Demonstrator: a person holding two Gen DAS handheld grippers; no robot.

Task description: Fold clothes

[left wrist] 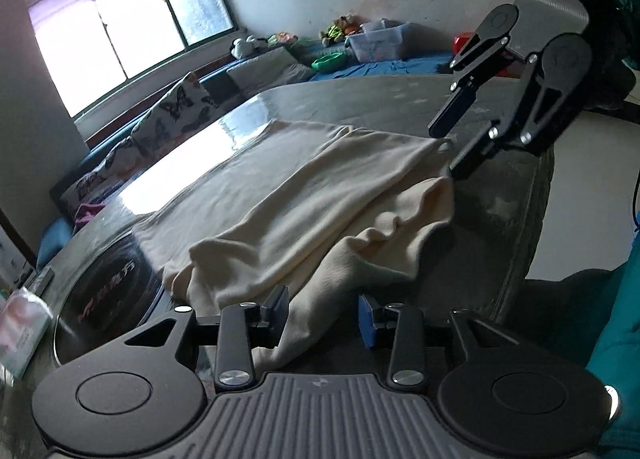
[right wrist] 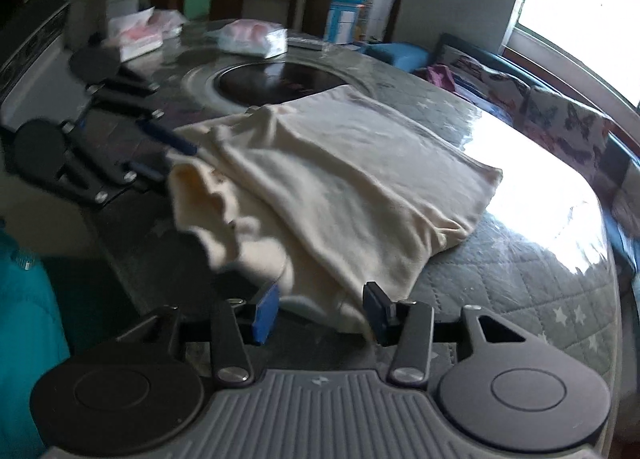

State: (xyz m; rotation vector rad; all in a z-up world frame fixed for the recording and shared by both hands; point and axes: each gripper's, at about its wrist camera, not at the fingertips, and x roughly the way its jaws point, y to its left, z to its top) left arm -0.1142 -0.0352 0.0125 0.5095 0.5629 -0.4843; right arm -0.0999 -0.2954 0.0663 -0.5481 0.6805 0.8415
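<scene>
1. The cream garment (left wrist: 304,195) lies on the table (left wrist: 360,99), stretching from the near edge toward the far side. One long side is already laid over the rest, so a first lengthwise fold looks done.
2. That fold is not tidy. At the near edge, the cloth bunches into loose ripples and a drooping lobe (right wrist: 208,211), and a flap hangs toward the table's near edge.
3. The left gripper (left wrist: 324,315) stands part-way open. Cloth lies in the gap between its jaws, but the pads do not press on it, so I judge it released.
4. The right gripper (right wrist: 320,311) is likewise part-way open over the garment's near corner, with cloth between the jaws and no clamping visible.
5. Judged from this, the task is roughly midway: the bunched near edge needs smoothing, and at least one crosswise fold is left to make a compact bundle.
6. The packets (right wrist: 252,39) at the table's far end sit well apart from the garment.
</scene>
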